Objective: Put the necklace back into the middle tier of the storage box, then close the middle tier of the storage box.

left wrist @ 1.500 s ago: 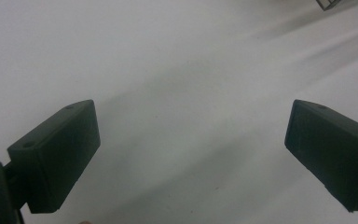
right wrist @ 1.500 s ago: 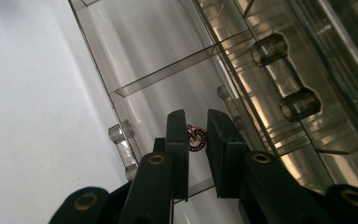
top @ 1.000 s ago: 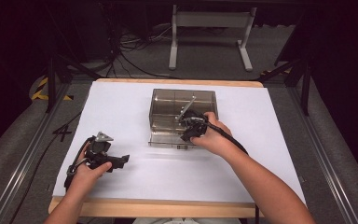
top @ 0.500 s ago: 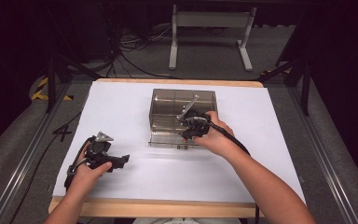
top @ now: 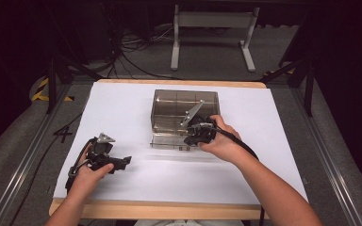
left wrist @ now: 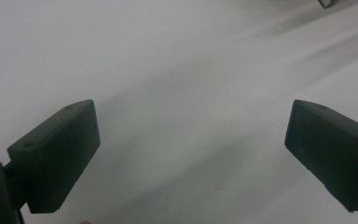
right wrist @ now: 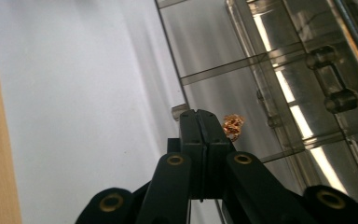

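The work in hand centres on the smoky, see-through plastic compartment box (top: 185,117) that sits just right of the middle of the white-covered worktop (top: 122,108), its lid swung open toward the near side. The right hand-held gripper (top: 199,133) is at the box's near right corner, and in the right gripper view (right wrist: 205,122) its black jaws are pressed flat together with no gap. Just past their tips, a small crumpled gold-coloured scrap (right wrist: 233,127) lies on the clear plastic, next to a divider wall. The scrap sits beside the closed tips, not between them, so I cannot tell whether a corner of it is pinched; it looks free.

The left hand-held gripper (top: 107,158) rests near the left front of the worktop, well apart from the box. In the left gripper view (left wrist: 191,154) its jaws stand wide apart over bare white paper, holding nothing.

My reading is that the step under way is the handling of the gold scrap at the box, either a pick not yet made or a drop just finished. If it is a pick, the next move calls for parting the right jaws, shifting the tips slightly toward the scrap so it sits between them, then closing gently, since so light a crumpled piece could skid along the smooth plastic or catch against the divider
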Demonstrator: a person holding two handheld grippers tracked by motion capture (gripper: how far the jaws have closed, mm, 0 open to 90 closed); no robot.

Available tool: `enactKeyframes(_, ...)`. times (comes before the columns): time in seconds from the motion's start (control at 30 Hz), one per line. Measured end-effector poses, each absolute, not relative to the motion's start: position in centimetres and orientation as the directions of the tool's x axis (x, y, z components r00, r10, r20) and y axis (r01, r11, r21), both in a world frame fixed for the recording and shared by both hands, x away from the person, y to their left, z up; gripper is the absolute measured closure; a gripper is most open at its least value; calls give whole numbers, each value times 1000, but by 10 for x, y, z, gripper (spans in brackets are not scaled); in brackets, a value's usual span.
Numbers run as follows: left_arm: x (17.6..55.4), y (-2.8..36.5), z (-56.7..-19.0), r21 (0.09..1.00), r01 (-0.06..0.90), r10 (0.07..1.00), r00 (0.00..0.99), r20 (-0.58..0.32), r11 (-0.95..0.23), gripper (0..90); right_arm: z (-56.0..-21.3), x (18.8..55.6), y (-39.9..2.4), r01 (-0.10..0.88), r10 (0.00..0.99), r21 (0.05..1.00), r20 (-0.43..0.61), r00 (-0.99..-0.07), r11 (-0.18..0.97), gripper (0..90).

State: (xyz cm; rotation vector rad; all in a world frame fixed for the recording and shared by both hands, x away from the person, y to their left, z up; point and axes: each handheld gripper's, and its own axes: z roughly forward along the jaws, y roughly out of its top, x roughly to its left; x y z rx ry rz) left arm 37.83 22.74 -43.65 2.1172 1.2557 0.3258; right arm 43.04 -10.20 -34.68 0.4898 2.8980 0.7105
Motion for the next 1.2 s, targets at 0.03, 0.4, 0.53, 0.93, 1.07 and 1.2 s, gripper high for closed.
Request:
enactKeyframes(0.03,378,227,-436,641,692,852,512,-110,-333,38,-346,429,-102,280,334,467,-36,-942,839,900)
enactKeyframes(0.4,379,227,-436,642,690,850,515,-111,-334,39,-353,415,-106,258,290,438,-6,-957,861,900)
enactKeyframes(0.53,378,227,-436,640,693,852,511,-111,-332,39,-356,413,-107,265,291,427,5,-957,864,900)
enactKeyframes(0.93,378,227,-436,639,693,852,512,-111,-333,39,-370,410,-106,243,256,390,18,-966,888,900)
enactKeyframes(1.07,378,226,-436,638,693,851,514,-110,-337,39,-373,410,-106,246,257,384,22,-966,890,900)
enactKeyframes(1.2,378,226,-437,639,692,850,516,-111,-337,39,-379,411,-106,255,263,367,30,-964,894,900)
